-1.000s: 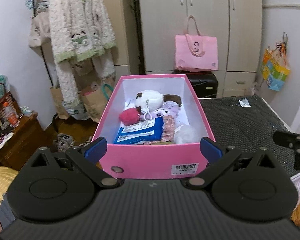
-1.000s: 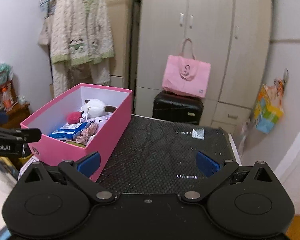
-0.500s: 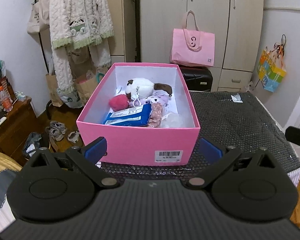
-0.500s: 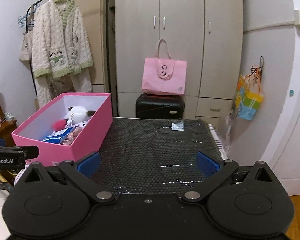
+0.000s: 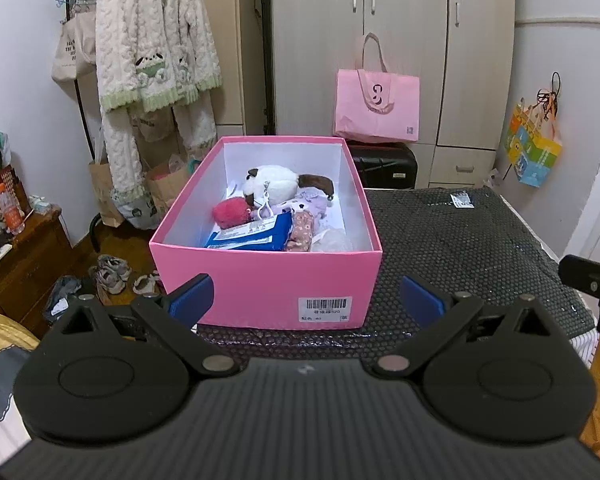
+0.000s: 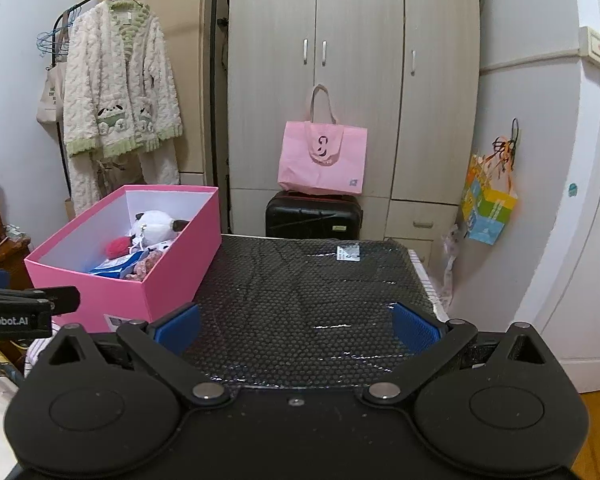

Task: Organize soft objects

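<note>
Worktop: black, dimpled mat over the whole top. Its right and far parts lie bare save one small paper label near the far edge. Far edge ends just before a black suitcase with a pink tote bag resting on top, wardrobe doors behind. Right edge drops off near the wall, where a colourful bag hangs from a hook. Left edge drops to the floor with shoes below.

Pink box: open-topped, sits at the worktop's left side, barcode sticker on its near wall. Inside, toward the far end, a white plush toy with a brown ear; a red fuzzy ball just beside it on the left; a blue-and-white packet in front; a floral cloth piece touching the packet's right edge; something pale and soft in the near right corner, too unclear to name.

Left tongs: spread wide, nothing between them, facing the box's near wall, apart from it.

Right tongs: spread wide, empty, over the bare mat to the right of the box.
</note>
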Demonstrator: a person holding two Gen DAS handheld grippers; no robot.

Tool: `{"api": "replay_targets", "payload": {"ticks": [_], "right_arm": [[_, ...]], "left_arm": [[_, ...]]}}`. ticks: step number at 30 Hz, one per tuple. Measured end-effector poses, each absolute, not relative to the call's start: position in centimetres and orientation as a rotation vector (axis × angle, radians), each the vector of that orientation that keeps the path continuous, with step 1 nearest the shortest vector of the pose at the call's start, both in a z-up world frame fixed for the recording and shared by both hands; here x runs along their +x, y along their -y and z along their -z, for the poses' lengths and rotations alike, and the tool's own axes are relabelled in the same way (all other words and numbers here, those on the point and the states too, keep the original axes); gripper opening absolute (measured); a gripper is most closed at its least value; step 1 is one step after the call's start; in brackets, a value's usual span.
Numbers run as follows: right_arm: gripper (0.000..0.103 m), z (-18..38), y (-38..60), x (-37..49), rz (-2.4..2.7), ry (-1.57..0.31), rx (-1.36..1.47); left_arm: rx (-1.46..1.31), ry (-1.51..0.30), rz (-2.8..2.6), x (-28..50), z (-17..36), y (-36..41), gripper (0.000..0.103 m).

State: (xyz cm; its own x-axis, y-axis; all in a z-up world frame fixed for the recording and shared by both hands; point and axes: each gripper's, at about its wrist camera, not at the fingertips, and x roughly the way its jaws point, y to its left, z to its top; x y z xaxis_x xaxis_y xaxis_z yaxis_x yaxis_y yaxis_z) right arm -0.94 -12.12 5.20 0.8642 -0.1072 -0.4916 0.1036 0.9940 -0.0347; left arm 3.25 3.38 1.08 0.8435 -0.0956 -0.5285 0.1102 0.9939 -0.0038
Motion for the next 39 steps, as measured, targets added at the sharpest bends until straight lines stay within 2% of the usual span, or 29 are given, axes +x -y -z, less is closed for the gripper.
{"api": "replay_targets", "payload": {"ticks": [39], "right_arm": [[0.103,-4.2,12.7,-2.1,0.178,-0.477,-0.031]], "left_arm": [[0.084,-0.524,0.094,2.5,-0.1,-2.3,0.101]]}}
